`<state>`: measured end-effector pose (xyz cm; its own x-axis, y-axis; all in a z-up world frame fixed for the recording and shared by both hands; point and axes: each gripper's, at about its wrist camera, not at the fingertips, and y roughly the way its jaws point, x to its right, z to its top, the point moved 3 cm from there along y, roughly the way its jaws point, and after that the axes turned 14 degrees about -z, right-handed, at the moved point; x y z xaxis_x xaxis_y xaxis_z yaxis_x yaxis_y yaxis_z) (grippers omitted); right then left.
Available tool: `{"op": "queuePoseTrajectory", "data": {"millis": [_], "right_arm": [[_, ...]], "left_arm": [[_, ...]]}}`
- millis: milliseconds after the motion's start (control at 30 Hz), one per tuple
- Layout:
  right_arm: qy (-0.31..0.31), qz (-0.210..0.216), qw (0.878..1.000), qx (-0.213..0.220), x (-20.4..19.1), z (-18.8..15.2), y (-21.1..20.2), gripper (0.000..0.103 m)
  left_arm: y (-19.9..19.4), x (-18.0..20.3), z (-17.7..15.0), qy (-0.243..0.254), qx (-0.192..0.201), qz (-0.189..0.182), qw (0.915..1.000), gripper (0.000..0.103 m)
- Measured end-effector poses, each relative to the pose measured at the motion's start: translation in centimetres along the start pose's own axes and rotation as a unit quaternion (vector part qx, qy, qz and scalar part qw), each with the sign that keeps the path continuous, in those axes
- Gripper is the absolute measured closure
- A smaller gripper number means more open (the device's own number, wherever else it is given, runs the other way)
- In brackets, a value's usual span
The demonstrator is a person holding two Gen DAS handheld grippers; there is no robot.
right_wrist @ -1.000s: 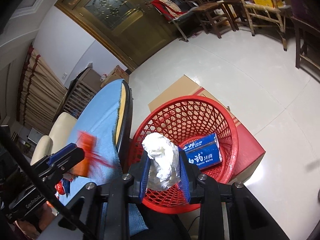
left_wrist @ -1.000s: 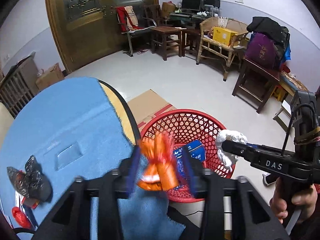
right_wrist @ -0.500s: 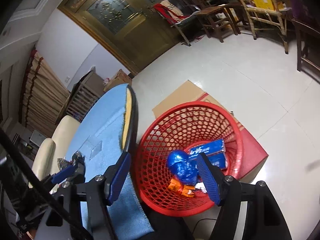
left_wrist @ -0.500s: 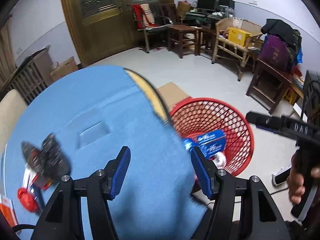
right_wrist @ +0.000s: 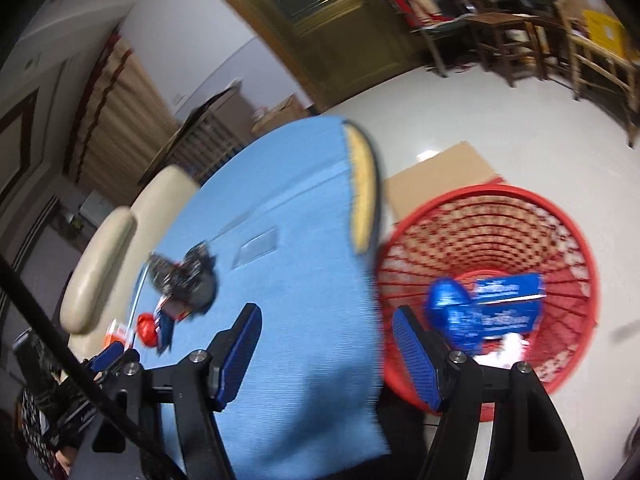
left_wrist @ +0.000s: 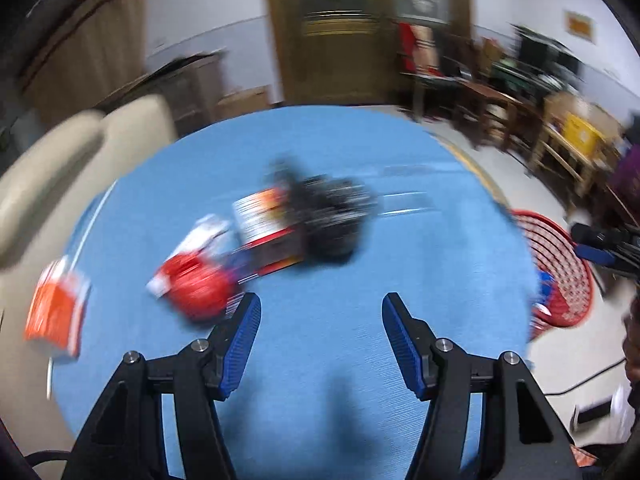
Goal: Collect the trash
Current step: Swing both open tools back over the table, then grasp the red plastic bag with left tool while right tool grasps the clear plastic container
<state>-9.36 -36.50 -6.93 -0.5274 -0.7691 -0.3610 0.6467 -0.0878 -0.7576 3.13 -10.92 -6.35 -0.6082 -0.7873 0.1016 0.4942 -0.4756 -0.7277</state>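
My left gripper (left_wrist: 321,312) is open and empty above the blue table (left_wrist: 340,360). Ahead of it lie a crumpled black wrapper (left_wrist: 332,212), a red and white box (left_wrist: 268,232), a red wrapper (left_wrist: 196,284) and an orange packet (left_wrist: 56,312) at the left edge. My right gripper (right_wrist: 326,324) is open and empty over the table's right edge (right_wrist: 362,184), next to the red mesh basket (right_wrist: 500,220). The basket holds a blue box (right_wrist: 504,300), a blue wrapper (right_wrist: 444,296) and white paper (right_wrist: 514,346). The black wrapper also shows in the right wrist view (right_wrist: 184,276).
A cream chair (left_wrist: 60,172) stands behind the table on the left. A flat cardboard box (right_wrist: 436,176) lies under the basket. Wooden chairs and tables (right_wrist: 520,32) stand along the far wall by the door (left_wrist: 340,28). Both views are motion-blurred.
Both grippers opened and dropped the orange wrapper and the white paper into the basket. Both have since swung left, the left one back over the table toward the trash pile.
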Motion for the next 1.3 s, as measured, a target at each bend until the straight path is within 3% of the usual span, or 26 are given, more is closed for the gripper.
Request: {"op": "queuePoseTrajectory", "data": {"millis": [200,433,733,833,933,1000,1167,1300], "right_arm": [[-0.064,0.037,0.997,-0.020,-7.9,0.5,2.7,0.031],[-0.077,0.083,0.993,-0.044,-15.0,2.3,7.4,0.033],[-0.068,0.087,0.990,-0.090,-19.9,4.0,13.6,0.055],[-0.064,0.074,0.994,-0.050,-19.3,5.4,12.6,0.056],[-0.051,0.059,0.996,-0.034,-17.5,6.9,11.5,0.056],[-0.043,0.043,0.998,-0.026,-16.2,7.9,11.4,0.055],[0.001,0.027,0.999,-0.047,-13.7,9.4,13.4,0.051],[-0.013,0.010,0.998,-0.056,-13.3,10.6,16.2,0.049]], "left_arm": [[-1.9,-7.7,-0.5,-0.095,0.023,0.042,0.9943,0.039],[-1.3,-11.3,1.1,-0.163,0.046,0.011,0.9855,0.038],[3.1,-13.8,2.3,-0.248,0.031,-0.032,0.9677,0.038],[2.8,-14.2,2.1,-0.250,0.036,-0.031,0.9672,0.038],[2.9,-14.3,2.0,-0.231,0.035,-0.019,0.9722,0.038],[3.7,-14.4,1.7,-0.238,0.023,-0.028,0.9707,0.038],[5.2,-14.2,1.4,-0.251,0.007,-0.042,0.9671,0.038],[5.8,-14.4,1.8,-0.260,0.003,-0.046,0.9645,0.038]]}}
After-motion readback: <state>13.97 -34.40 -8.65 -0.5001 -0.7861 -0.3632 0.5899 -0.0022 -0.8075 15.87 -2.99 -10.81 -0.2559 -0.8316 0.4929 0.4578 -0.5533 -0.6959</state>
